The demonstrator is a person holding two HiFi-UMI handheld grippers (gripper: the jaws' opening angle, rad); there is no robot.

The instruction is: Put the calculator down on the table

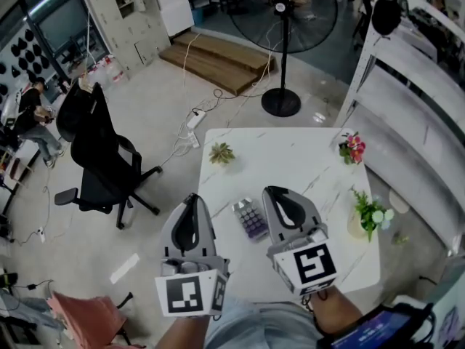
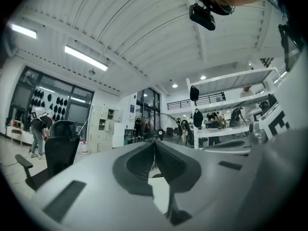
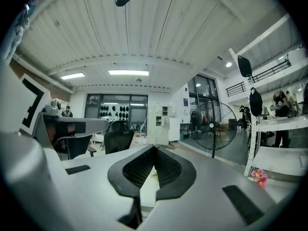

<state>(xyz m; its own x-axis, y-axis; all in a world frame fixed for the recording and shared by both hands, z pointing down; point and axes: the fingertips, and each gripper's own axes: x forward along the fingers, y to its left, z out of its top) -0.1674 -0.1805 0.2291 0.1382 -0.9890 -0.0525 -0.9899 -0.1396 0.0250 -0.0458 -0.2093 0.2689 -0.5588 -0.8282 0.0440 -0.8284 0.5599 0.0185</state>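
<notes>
The left gripper (image 1: 192,201), a pale grey two-jaw tool with black ribbed pads and a marker cube at its rear, has its jaws pressed together at the tips with nothing between them. The right gripper (image 1: 275,193), of the same build, is likewise closed tip to tip and empty. Both are held side by side over the near part of the white marble-patterned table (image 1: 290,158), pointing away from the person. The small grey calculator with purple keys (image 1: 251,219) lies flat on the tabletop in the gap between the two grippers, nearer the right one, and neither pair of jaws is on it. Ahead of the left gripper, near the table's far left corner, lies a small dry green sprig (image 1: 221,153). Ahead and to the right of the right gripper, at the far right corner, stands a little bunch of pink flowers (image 1: 353,149), and just to the right of that gripper, by the table's right edge, a leafy green plant in a pale pot (image 1: 369,215). Off the table, to the left of the left gripper, a black office chair on castors (image 1: 102,158) stands on the grey floor. Beyond the table's far edge a black pedestal fan (image 1: 282,20) rises, with a white power strip and its cables (image 1: 195,118) on the floor nearby and a low wooden platform (image 1: 218,60) behind. A white metal shelf rack (image 1: 407,86) runs along the right side.
</notes>
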